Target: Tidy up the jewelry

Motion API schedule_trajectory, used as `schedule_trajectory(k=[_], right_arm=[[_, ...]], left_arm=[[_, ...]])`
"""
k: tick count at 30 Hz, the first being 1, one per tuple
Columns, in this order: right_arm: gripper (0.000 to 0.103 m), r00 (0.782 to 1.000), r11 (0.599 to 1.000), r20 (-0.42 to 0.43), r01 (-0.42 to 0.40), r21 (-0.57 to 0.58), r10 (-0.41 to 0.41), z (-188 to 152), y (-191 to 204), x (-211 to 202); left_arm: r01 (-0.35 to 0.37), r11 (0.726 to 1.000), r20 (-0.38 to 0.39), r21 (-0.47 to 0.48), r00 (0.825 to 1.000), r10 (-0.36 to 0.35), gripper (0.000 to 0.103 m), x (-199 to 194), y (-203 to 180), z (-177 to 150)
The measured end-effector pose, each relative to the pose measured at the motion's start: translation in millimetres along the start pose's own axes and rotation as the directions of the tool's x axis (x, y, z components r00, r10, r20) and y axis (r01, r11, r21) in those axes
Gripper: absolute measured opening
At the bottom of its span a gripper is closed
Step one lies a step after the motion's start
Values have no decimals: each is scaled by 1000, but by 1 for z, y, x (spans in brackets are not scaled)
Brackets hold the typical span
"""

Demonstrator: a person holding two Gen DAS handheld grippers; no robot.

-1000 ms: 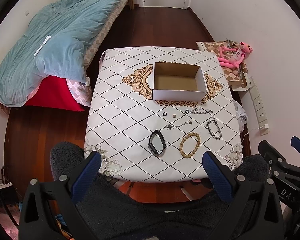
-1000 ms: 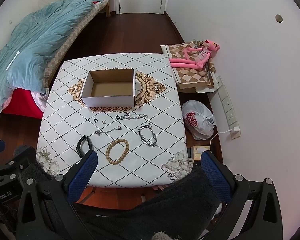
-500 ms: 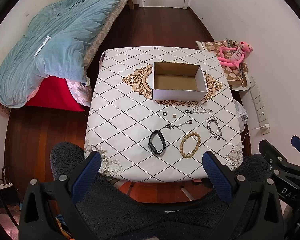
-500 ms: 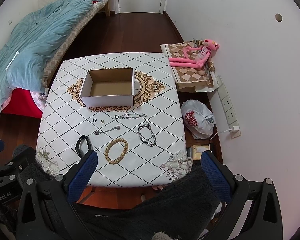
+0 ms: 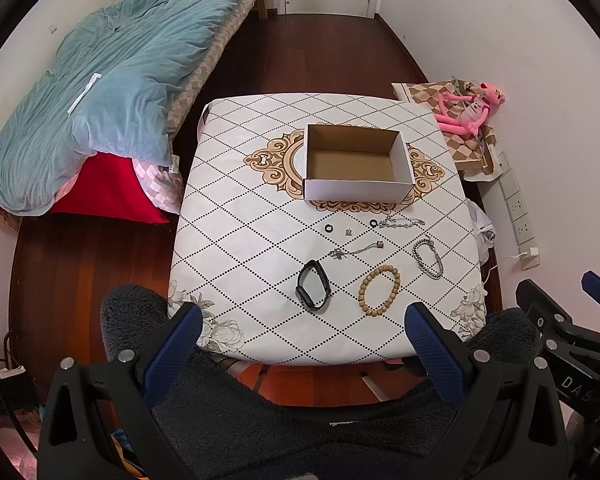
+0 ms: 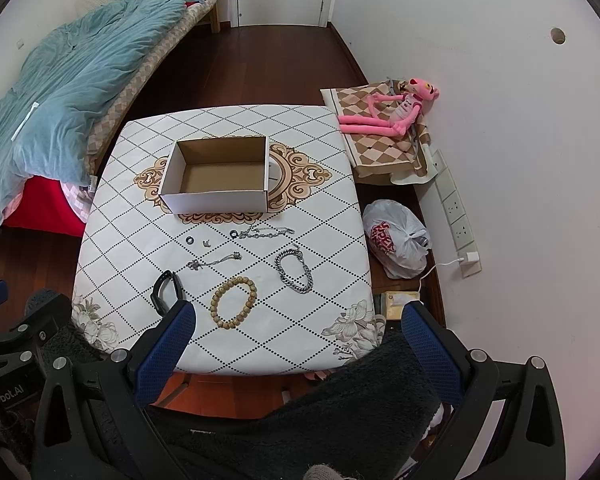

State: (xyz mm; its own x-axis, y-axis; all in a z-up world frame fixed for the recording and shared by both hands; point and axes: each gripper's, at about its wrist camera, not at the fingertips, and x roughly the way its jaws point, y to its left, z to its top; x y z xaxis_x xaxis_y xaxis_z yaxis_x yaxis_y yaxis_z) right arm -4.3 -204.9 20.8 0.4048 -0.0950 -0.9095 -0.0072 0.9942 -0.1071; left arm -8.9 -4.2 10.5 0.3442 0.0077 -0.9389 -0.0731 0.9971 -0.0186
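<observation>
White vinyl cloth printed with a black dotted diamond lattice and a tan scrollwork medallion is covering the square table (image 5: 236,216), and an open cardboard box (image 5: 356,162), white outside and raw brown inside, is sitting on the medallion toward the far edge with nothing showing in it. Between the box and the near edge the jewelry is lying loose: a small black ring (image 5: 330,227), a tiny metal charm (image 5: 348,231) and a second black ring (image 5: 374,223) are forming a row just in front of the box, with a thin silver chain (image 5: 404,223) trailing from the second ring toward the right edge. Nearer, a fine silver pendant necklace (image 5: 356,249) is stretching across the middle, a chunky woven silver link bracelet (image 6: 294,271) is curling near the right edge, a round tan wooden bead bracelet (image 6: 233,301) is lying close to the near edge, and a glossy black band bracelet (image 5: 313,291) is resting just left of the beads. The left gripper (image 5: 304,338) and the right gripper (image 6: 298,340) are both hanging over the near edge above a dark fuzzy garment, their blue textured fingers (image 5: 432,352) spread wide apart and gripping nothing. A rumpled teal quilt (image 5: 112,92) is lying on the bed to the left, and a pink plush toy (image 6: 392,114) is lounging on a checkered cushion by the right wall.
</observation>
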Motion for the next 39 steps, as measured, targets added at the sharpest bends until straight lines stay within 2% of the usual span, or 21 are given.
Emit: schedule_trajectory(k=[31, 36, 39], right_arm=[[103, 1000, 1000, 6, -3, 3, 3, 4, -3, -3], [103, 1000, 1000, 0, -4, 22, 4, 6, 1, 10], [103, 999, 999, -36, -2, 38, 4, 9, 4, 37]], left_arm=[[-4, 1000, 7, -1, 1000, 4, 103, 2, -2, 4], [-50, 999, 26, -3, 998, 50, 103, 15, 1, 12], [-90, 996, 23, -4, 996, 90, 103, 41, 6, 17]])
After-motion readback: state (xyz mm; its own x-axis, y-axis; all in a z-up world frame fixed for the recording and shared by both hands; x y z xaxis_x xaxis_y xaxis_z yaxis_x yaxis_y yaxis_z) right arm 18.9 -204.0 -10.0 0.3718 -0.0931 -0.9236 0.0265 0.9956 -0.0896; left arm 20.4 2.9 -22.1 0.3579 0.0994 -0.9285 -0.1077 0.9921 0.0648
